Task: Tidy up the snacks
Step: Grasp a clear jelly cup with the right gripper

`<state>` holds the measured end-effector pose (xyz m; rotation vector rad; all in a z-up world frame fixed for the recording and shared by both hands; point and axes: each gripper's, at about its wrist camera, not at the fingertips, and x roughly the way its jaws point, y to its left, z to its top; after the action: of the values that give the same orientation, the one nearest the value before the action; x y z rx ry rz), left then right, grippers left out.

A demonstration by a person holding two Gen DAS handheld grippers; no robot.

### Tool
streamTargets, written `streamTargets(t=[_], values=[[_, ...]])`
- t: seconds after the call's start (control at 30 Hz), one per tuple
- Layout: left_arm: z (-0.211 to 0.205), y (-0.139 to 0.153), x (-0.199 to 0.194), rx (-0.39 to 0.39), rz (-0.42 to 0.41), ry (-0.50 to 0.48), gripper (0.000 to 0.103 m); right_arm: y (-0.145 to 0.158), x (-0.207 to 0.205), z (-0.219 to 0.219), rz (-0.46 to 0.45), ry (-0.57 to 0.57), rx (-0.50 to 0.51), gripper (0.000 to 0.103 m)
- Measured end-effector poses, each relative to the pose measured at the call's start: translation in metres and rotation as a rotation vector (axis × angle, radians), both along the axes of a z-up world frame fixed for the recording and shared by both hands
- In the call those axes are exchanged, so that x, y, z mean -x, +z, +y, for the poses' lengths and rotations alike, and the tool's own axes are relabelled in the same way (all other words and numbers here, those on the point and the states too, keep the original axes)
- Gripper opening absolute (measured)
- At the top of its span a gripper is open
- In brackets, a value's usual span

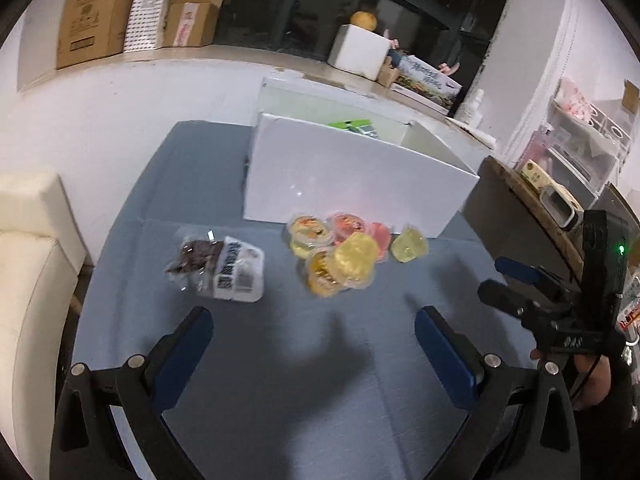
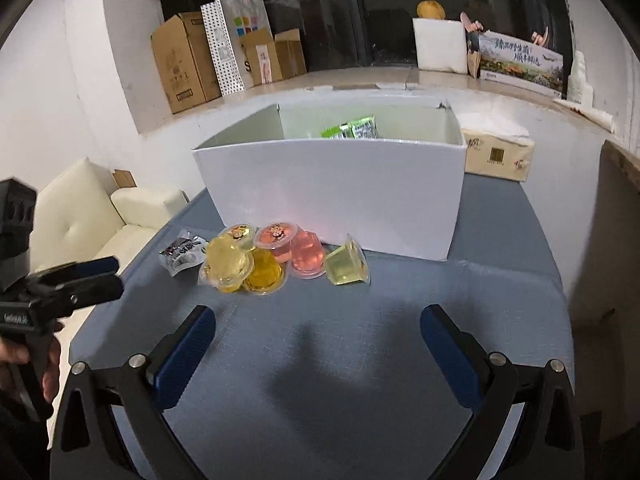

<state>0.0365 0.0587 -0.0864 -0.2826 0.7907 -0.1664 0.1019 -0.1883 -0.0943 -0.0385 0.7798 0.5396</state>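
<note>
From the left wrist view, the left gripper [image 1: 314, 326] hangs above a table covered in blue-grey cloth [image 1: 280, 380], its blue-padded fingers [image 1: 188, 344] spread wide with nothing between them; a white box [image 1: 352, 178] stands open-topped at the far side of the cloth, a green packet [image 1: 354, 125] showing over its rim; just in front of the box lies a cluster of jelly cups [image 1: 340, 256], yellow, orange and pink, some leaning on each other; to their left, a little apart, a clear snack bag [image 1: 218, 270] with dark contents lies flat; the right gripper [image 1: 508, 280] enters at the right edge with a hand [image 1: 592, 380] below it, its fingers close together though I cannot tell whether they touch; a cream sofa [image 1: 28, 264] sits at the left, and a pale ledge [image 1: 180, 54] under a dark window carries cardboard boxes [image 1: 94, 8].

From the right wrist view, the right gripper [image 2: 318, 326] is parted wide over the bare cloth [image 2: 340, 352], holding nothing; the white box [image 2: 340, 196] stands straight ahead with green packets [image 2: 354, 128] inside at the back; the jelly cups [image 2: 280, 258] sit against its front wall, a pale yellow-green one [image 2: 346, 266] lying tilted at the right end; the snack bag [image 2: 182, 252] lies left of them; a tissue pack [image 2: 496, 152] rests behind the box to the right; the left gripper [image 2: 92, 276] shows at the left edge.
</note>
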Motion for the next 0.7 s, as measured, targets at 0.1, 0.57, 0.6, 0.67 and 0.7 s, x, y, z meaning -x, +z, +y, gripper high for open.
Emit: streamTargets(t=[0.1,0.57,0.6,0.67,0.7], values=[[0.004,-0.004,0.001,0.020,0.008,0.006,0.103,-0.004,-0.009,0.006,0.003,-0.008,0.042,0.103],[0.032,-0.020,0.008,0.064,0.046,0.041,0.103,-0.050,-0.083,0.045,0.073,0.009,0.229,0.098],[0.034,-0.021,0.008,0.063,0.049,0.046,0.103,-0.052,-0.085,0.047,0.069,0.006,0.245,0.088],[0.038,-0.024,0.008,0.062,0.058,0.059,0.103,-0.058,-0.091,0.049,0.096,0.004,0.257,0.060],[0.040,-0.025,0.008,0.063,0.060,0.065,0.103,-0.057,-0.094,0.048,0.101,0.006,0.230,0.053]])
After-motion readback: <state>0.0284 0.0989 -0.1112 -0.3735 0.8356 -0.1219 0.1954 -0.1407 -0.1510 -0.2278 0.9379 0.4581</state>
